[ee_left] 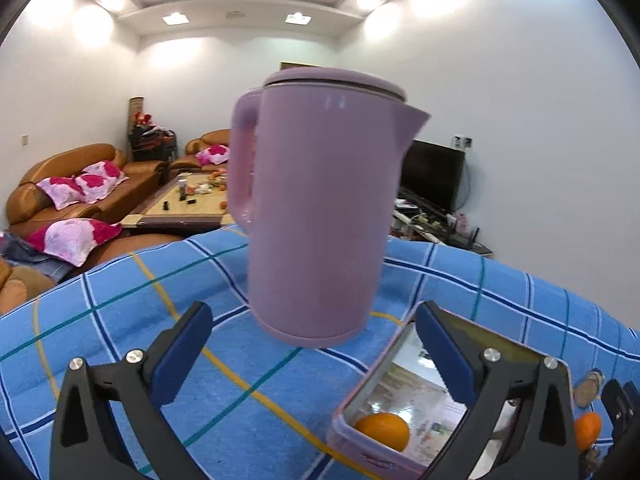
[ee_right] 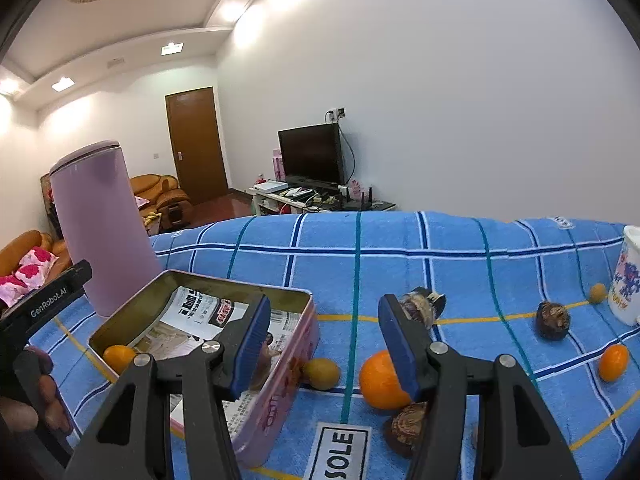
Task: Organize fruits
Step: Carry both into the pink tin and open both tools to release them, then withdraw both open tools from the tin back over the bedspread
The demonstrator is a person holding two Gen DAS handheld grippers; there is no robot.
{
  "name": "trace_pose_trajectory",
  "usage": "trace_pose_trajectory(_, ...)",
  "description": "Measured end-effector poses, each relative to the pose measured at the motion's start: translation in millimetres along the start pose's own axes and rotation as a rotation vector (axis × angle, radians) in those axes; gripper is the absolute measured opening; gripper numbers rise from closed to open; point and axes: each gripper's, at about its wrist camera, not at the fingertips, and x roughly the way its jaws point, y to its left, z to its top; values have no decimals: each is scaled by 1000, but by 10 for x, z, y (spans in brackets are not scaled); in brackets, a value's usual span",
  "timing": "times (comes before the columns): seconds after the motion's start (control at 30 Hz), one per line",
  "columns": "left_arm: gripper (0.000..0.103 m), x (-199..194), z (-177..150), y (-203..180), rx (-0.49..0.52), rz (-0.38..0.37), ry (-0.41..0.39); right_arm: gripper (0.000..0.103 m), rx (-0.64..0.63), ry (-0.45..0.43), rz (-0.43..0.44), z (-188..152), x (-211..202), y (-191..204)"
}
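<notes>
Two grippers, both jaws spread wide, gripping nothing. Left gripper (ee_left: 316,356) hovers over blue plaid cloth (ee_left: 120,320); lilac plastic kettle (ee_left: 320,208) stands straight ahead beyond fingertips. Pink rectangular tin (ee_right: 280,360) lies under right finger, one small orange fruit (ee_left: 383,431) inside. Right gripper (ee_right: 320,344): round orange citrus (ee_right: 378,380) touches inner face of right finger; yellow-green fruit (ee_right: 322,374) between jaws, just beside tin wall. Brown shrivelled fruit (ee_right: 552,320) well right of jaws.

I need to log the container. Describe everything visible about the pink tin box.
The pink tin box is a rectangular, lidless metal tin with patterned pink walls and a dull gold interior. It sits flat on the blue checked cloth, lined with printed paper. One small orange fruit lies in its corner. The lilac kettle stands just behind.
</notes>
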Motion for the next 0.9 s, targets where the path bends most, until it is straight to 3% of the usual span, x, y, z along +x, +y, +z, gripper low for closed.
trace_pose_trajectory(0.3,103,147,-56,85,-19,45,50,58,8,31,-28,-17,0,-58)
trace_pose_trajectory(0.9,103,161,-123,13,1,15,93,58,27,72,-101,-116,-308,-611)
